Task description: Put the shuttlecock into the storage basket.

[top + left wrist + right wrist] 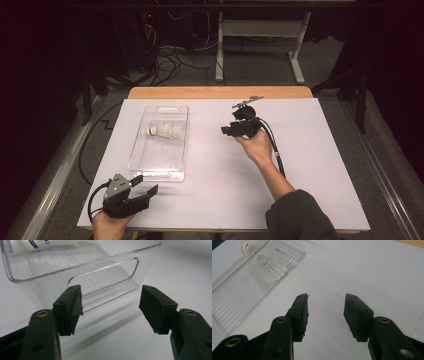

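A clear plastic bin (150,167) lies on the white table, left of centre, and a white shuttlecock (162,131) rests inside it toward its far half. My left gripper (145,186) sits at the table's near left corner, open and empty, just short of the bin's near end. In the left gripper view the bin's handle cut-out (105,277) stands right beyond the open gripper (110,303). My right gripper (226,130) hovers right of the bin, open with nothing in it. The right gripper view shows the shuttlecock (268,266) up left of the gripper (325,312).
The white board (310,165) covers a wooden table whose far edge (220,92) shows. Beyond it are a white table frame (260,45) and loose cables (170,60) on the floor. A black cable (277,155) trails from the right gripper.
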`<state>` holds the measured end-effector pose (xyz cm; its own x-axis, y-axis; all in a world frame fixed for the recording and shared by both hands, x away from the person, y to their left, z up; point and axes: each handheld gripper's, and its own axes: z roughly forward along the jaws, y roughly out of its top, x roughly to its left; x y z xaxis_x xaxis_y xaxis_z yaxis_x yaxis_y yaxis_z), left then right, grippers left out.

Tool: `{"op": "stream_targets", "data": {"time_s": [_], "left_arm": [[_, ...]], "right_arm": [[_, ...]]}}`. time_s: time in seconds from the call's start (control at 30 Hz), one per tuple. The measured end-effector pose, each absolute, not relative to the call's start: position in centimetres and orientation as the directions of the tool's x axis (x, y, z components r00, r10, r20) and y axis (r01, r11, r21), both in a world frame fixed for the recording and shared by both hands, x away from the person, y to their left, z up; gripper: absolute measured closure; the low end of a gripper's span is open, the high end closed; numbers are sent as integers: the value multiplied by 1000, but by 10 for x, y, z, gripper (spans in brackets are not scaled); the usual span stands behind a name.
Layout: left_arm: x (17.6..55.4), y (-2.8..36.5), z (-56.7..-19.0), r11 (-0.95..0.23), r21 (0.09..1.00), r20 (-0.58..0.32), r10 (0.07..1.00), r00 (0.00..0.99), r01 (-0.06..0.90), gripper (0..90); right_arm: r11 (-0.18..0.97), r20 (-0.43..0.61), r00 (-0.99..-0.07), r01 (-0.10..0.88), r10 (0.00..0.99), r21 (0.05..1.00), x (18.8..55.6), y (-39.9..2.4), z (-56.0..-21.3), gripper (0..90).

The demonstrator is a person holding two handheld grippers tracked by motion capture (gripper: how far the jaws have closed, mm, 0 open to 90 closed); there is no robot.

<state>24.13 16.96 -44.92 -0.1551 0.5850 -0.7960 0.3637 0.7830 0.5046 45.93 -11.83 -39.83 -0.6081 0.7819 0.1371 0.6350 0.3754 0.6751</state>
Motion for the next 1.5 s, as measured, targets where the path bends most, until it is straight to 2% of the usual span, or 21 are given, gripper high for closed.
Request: {"op": "stream_targets", "data": {"time_s": [1.5], "left_arm": [[243, 171, -448, 791, 494, -798, 577, -172, 360, 357]], "right_arm": [[329, 149, -573, 643, 806, 692, 435, -163, -410, 538]]}}
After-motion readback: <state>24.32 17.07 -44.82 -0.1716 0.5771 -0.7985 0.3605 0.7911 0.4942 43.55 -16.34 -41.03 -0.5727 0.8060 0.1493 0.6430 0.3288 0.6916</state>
